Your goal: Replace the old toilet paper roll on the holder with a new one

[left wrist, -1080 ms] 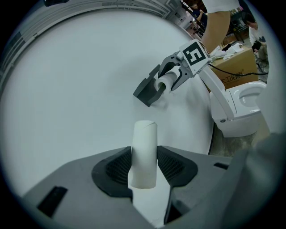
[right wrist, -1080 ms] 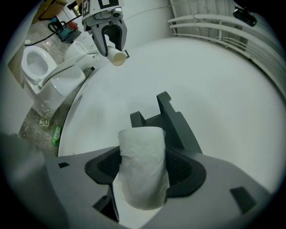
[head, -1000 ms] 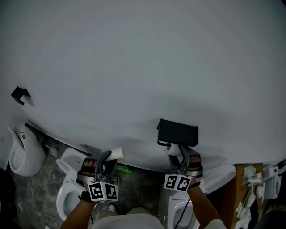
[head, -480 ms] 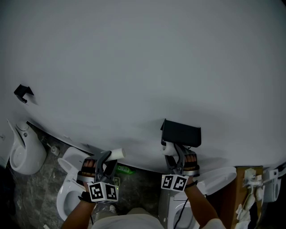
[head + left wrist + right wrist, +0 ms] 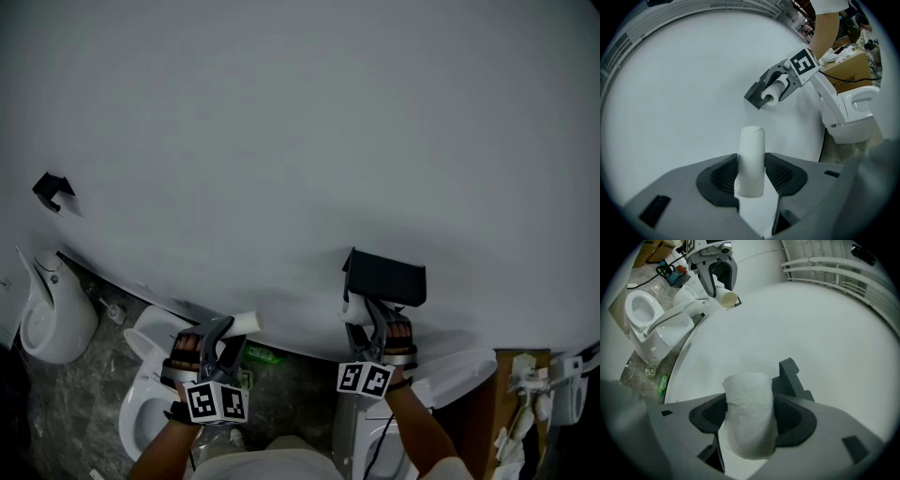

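1. Cardboard tube (image 5: 751, 161), bare and pale. It stands clamped between the pads of the left gripper (image 5: 222, 330), whose jaws sit at a middling gap, at lower centre of the left gripper view. The head view shows it only as a short stub at lower left, clear of the wall (image 5: 300, 122).
2. White paper roll (image 5: 750, 420), full and crinkled. The right gripper (image 5: 367, 317) presses it on both sides with its jaws spread wide round it, at lower centre of the right gripper view.
3. Black holder (image 5: 386, 277), fixed to the wall right of centre in the head view. The paper roll sits just beneath it. The right gripper view shows only a dark corner of the holder behind the roll, and contact cannot be told.
4. White toilet (image 5: 139, 405), at lower left of the head view, below the left gripper.
5. Brown cardboard box (image 5: 851, 77), at upper right of the left gripper view. Its printed face is readable as a box there alone.
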Tool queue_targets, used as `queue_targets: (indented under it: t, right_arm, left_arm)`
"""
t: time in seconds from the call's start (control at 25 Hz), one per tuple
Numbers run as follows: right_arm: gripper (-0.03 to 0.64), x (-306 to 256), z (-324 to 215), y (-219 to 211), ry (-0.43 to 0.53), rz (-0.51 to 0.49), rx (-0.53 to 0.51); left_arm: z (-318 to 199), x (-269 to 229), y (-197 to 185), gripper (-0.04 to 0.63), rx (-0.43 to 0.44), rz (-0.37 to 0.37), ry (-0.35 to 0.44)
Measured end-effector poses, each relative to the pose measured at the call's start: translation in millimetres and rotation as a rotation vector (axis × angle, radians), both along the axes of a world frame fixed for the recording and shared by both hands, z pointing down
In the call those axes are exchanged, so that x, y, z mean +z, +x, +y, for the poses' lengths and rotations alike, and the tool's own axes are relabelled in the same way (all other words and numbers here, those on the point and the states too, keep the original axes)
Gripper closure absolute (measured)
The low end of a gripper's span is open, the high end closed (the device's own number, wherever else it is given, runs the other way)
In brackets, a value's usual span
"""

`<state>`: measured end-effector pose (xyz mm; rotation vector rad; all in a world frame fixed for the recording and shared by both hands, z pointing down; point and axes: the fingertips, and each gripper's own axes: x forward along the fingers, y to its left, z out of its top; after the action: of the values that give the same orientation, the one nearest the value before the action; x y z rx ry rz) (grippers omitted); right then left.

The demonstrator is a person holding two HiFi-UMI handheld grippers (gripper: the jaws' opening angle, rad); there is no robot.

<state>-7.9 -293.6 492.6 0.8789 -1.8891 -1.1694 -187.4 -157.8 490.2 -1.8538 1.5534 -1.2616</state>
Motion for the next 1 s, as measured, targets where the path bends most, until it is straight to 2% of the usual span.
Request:
queue_targets:
  t: [0.16, 0.36, 0.68, 1.0]
  right_arm:
    - [0.316, 1.1, -0.1, 0.2, -0.017, 0.0, 0.011]
    - [0.291, 5.9, 3.9, -2.4, -0.105, -0.047, 0.017]
    - [0.281, 1.0, 14.6, 1.9, -0.155, -0.104, 0.013]
    - [0.261, 7.1, 27.8, 12.1, -0.194, -0.076, 0.029]
  left_arm:
    - [1.2, 0.5, 4.8, 0.414, 0.015, 0.006, 0.0]
    - [-1.2, -1.7, 7.9, 0.414, 0.039, 0.014, -0.001]
    - [-4.7, -3.6, 19.2, 0.414, 0.074, 0.039, -0.012]
    - [-9.6, -2.0, 28.6, 0.414, 0.125, 0.045, -0.013]
